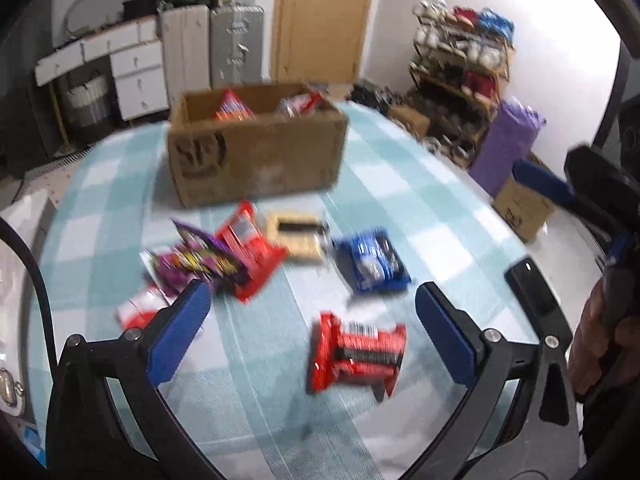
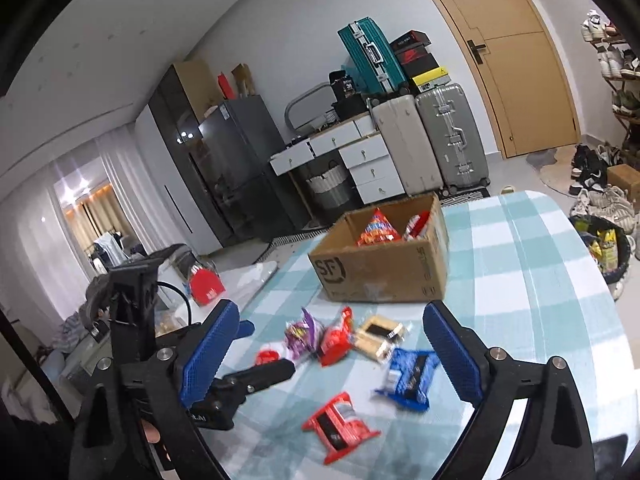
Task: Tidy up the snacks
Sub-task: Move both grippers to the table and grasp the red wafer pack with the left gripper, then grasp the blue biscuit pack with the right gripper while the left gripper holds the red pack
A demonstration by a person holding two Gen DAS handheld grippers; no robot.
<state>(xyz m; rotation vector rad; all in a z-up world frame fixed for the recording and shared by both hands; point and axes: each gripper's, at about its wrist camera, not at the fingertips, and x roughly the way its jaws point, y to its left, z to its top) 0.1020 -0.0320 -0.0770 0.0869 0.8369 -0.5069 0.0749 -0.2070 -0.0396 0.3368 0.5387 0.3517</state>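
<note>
Lining up the next pick, both tools over the loose packets.

Left wrist view:
left gripper [image 1: 312, 328]: fingers spread wide, nothing between the pads, hovering above the cloth.
near red packet [image 1: 356, 354]: lies flat just ahead of the pads, apart from the rest; my guess is this is the left tool's target.
blue packet [image 1: 372, 260]: farther out, alone, clear on all sides.
cluster: purple packet [image 1: 196, 260], second red packet [image 1: 250, 252] and tan packet [image 1: 296, 236] overlap or touch; a small red-white packet [image 1: 138, 310] sits by the left pad.
cardboard box [image 1: 256, 156]: open top, at the far side of the checked tablecloth [image 1: 420, 200], already holding a few packets.
advice: straddle the near red packet across its short side, come down square, close only once both pads are beside it.

Right wrist view:
right gripper [image 2: 332, 352]: fingers spread, empty; the blue packet lies just inside the right pad.
left tool: visible at lower left, reaching in over the cluster.
advice: likely take blue with this hand, keep it off the left tool's path, then drop into the box from above rather than sliding over the rim. Image is blurred, so exact contact can't be judged.
</note>
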